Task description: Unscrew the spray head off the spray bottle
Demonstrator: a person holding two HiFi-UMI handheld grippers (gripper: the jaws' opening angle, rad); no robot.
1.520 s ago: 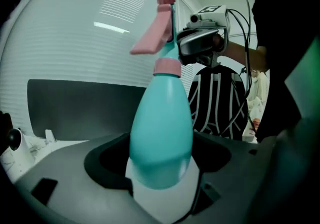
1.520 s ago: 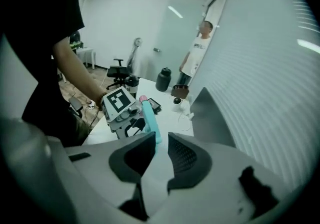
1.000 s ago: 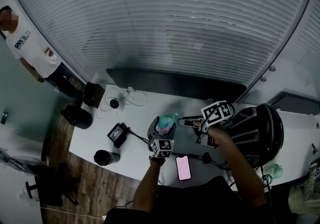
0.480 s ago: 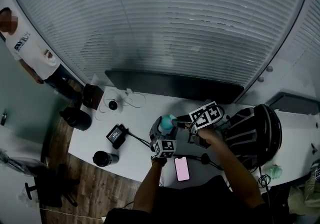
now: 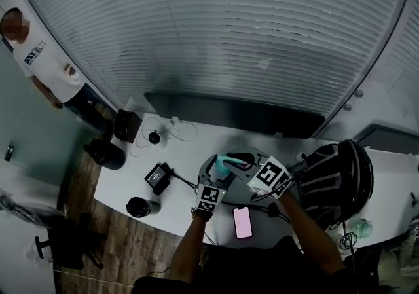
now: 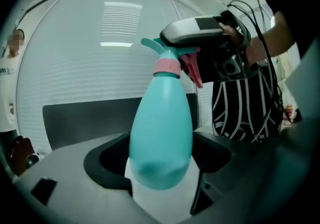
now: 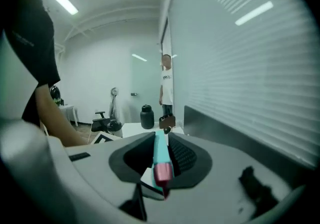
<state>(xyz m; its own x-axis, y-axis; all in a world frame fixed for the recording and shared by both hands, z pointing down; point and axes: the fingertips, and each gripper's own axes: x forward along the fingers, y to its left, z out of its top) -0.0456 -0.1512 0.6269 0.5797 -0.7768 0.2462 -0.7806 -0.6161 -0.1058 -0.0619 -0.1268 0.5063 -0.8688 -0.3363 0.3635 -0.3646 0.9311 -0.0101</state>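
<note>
A teal spray bottle (image 6: 162,133) with a pink collar (image 6: 166,67) stands upright between the jaws of my left gripper (image 6: 162,170), which is shut on its wide body. In the head view the bottle (image 5: 224,163) shows over the white table, with the left gripper (image 5: 213,171) below it. My right gripper (image 5: 239,159) reaches in from the right at the bottle's top. Its jaws are closing, and the teal spray head (image 7: 160,150) with its pink tip (image 7: 163,173) lies between them with the pads against its sides. The left gripper view shows that right gripper (image 6: 200,28) capping the spray head (image 6: 157,46).
On the white table (image 5: 183,211) lie a pink phone (image 5: 242,222), a black flask (image 5: 140,206), a small black device (image 5: 157,175) and a coiled cable (image 5: 175,131). A striped black-and-white helmet (image 5: 340,175) sits at the right. A person (image 5: 46,67) stands far left.
My right gripper has moved left and down onto the spray head, and its jaws have narrowed around it. The left gripper has kept its hold on the bottle.
</note>
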